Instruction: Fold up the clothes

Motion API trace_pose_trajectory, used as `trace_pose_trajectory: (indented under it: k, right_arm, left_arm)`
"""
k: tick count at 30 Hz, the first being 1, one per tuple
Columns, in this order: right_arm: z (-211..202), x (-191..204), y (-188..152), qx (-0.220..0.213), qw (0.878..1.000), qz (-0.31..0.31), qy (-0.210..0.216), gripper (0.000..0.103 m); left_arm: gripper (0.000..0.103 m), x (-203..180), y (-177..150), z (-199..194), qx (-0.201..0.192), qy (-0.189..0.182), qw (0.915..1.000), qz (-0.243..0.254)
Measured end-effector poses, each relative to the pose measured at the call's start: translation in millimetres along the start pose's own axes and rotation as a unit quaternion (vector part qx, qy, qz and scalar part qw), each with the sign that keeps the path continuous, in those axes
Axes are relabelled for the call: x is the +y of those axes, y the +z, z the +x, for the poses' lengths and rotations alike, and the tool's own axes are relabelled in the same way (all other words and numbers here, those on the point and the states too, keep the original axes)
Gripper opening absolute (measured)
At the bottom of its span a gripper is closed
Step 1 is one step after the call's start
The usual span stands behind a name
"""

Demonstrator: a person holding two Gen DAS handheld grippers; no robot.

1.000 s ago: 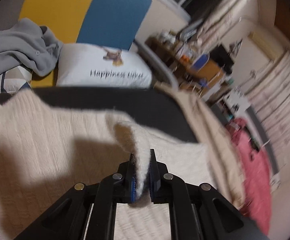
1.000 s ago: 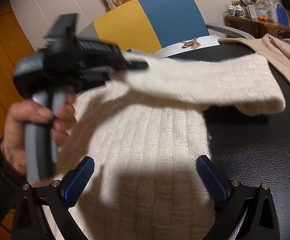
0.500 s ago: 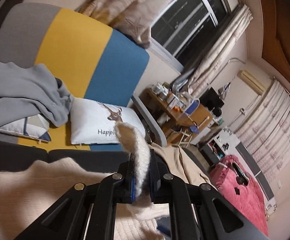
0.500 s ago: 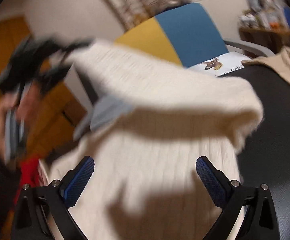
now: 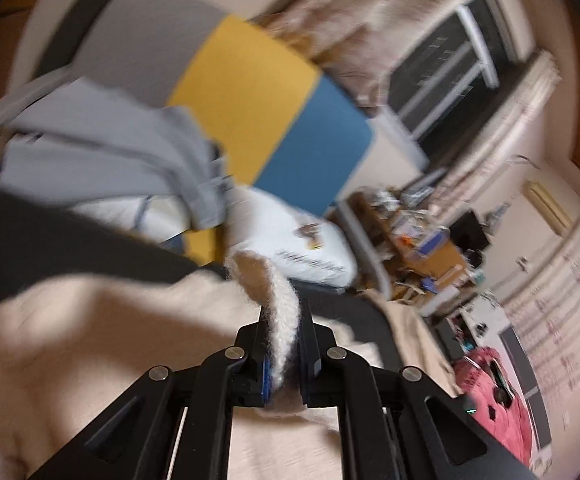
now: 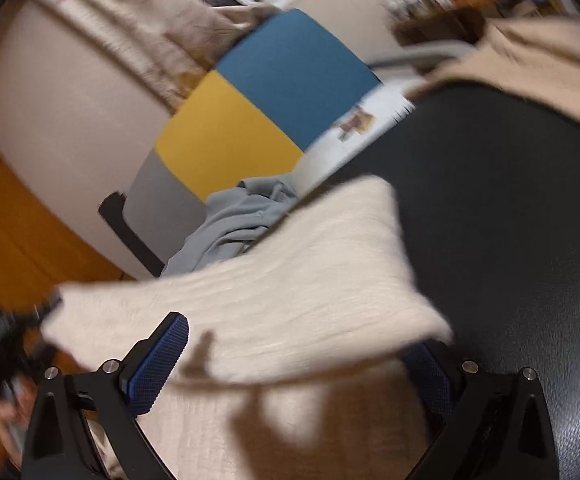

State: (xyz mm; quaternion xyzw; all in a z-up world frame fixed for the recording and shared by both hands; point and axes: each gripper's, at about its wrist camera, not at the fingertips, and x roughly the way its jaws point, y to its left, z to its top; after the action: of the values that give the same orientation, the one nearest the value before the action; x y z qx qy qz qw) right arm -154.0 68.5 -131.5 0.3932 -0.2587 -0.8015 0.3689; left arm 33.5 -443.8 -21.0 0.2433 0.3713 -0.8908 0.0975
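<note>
Covering black tabletop [image 6: 510, 240]: cream sweater [image 6: 290, 280], striped sofa [image 5: 249, 92] behind.

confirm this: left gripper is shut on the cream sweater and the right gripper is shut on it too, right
Not quite. The left gripper is shut on the cream sweater, but the right gripper is open, its jaws wide apart, as the right wrist view shows.
</note>
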Motion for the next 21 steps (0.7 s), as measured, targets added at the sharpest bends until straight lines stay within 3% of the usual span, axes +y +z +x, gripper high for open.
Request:
trace_pose_trajectory:
  k: [4, 7, 13, 18, 21]
  right_arm:
    - [0.0, 6.1, 2.8, 0.016, 1.000, 0.001, 0.027, 0.103]
    - [4.7, 7.2, -0.4, 0.021, 1.000, -0.005, 0.023, 0.103]
    - [7.8, 4.5, -0.8, 0.023, 1.000, -0.006, 0.014, 0.103]
    - [7.2, 11.3, -1.5, 0.029, 0.999, -0.030, -0.006, 0.103]
    - [9.2, 9.6, -10.3, 0.038, 0.998, -0.047, -0.019, 0.103]
  left_arm:
    - [0.008, 52.2, -23.7, 9.6, 0.027, 0.056, 0.9975, -0.034]
    - [0.008, 78.7, -45.2, 14.9, 0.043, 0.083, 0.9942, -0.053]
    - [0.008, 99.2, -76.9, 18.4, 0.060, 0.124, 0.9891, -0.051]
    - [0.008, 91.0, -78.7, 9.0, 0.040, 0.143, 0.9882, -0.037]
    - [0.009, 89.3, -80.3, 9.7, 0.053, 0.101, 0.9928, -0.038]
